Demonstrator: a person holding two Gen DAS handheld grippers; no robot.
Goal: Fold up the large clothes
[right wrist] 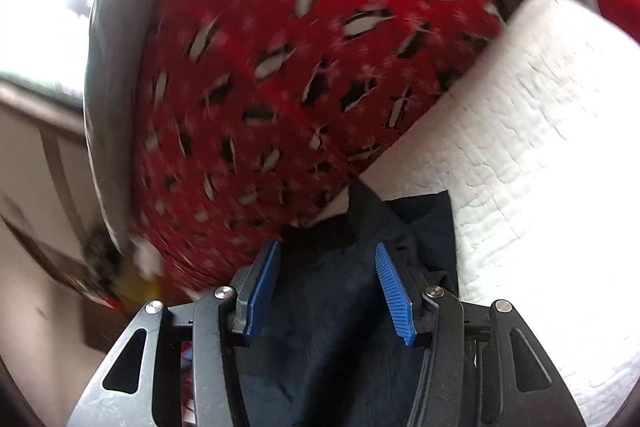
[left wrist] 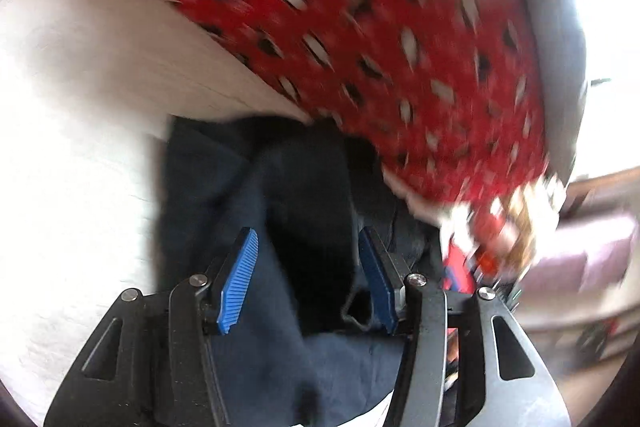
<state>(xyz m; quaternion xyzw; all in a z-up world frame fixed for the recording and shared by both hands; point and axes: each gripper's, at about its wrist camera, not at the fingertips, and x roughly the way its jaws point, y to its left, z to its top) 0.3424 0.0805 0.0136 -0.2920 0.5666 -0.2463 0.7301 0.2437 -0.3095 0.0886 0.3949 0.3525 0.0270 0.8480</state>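
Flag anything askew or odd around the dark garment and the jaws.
Nothing damaged or spilled. The dark garment lies bunched and creased between both grippers' open jaws, on the white quilt, beside the red patterned fabric. Both views are motion-blurred.

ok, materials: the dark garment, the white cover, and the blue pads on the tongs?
Dark garment: navy woven cloth, matte, soft creases; probably cotton-like. White cover: quilted textile, puckered stitch lines. Blue pads: likely ribbed rubber or plastic, fine ridges. Both tongs, left and right, stand open over the garment.
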